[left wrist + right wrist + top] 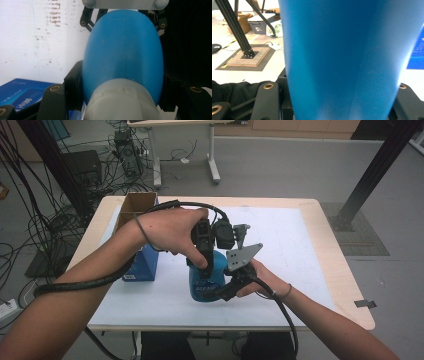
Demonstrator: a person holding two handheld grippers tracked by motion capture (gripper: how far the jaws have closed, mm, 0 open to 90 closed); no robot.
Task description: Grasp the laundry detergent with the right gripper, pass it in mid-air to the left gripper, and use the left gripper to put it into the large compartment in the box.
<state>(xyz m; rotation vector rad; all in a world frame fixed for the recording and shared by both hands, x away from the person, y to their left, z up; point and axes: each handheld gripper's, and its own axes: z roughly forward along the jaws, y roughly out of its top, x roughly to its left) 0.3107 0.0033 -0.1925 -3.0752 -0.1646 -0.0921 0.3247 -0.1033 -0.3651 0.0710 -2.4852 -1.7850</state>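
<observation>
While you hold it between both tools, the blue bottle (206,281) stands upright on the white mat (295,250) near the front middle of the table (345,285); entry as follows.

Item: blue plastic bottle, smooth-walled, with a pale cap or neck (122,100) seen in the left gripper view; printed label low on its front.

Position: just beside the blue carton (142,265), which stands to its left; an open cardboard box (136,206) sits behind that carton.

Left gripper (204,251): comes down from above; its jaws are clamped across the top of the bottle, at the shoulder below the cap.

Right gripper (231,285): approaches from the side, low; its jaws are closed on the lower body, the blue wall pressed between them.

Handling, judged: likely light to moderate in weight, contents not visible; the wall is probably thin plastic that gives under pressure, so squeeze no harder than you need; the glossy, tapering surface looks slippery, and jaws may creep along the curve.

Where to hold: the straight lower body offers your right gripper the surest seat; for the left, the neck or shoulder under the cap, where the plastic is stiffest; avoid the rounded dome, which would shed the pads.
</observation>
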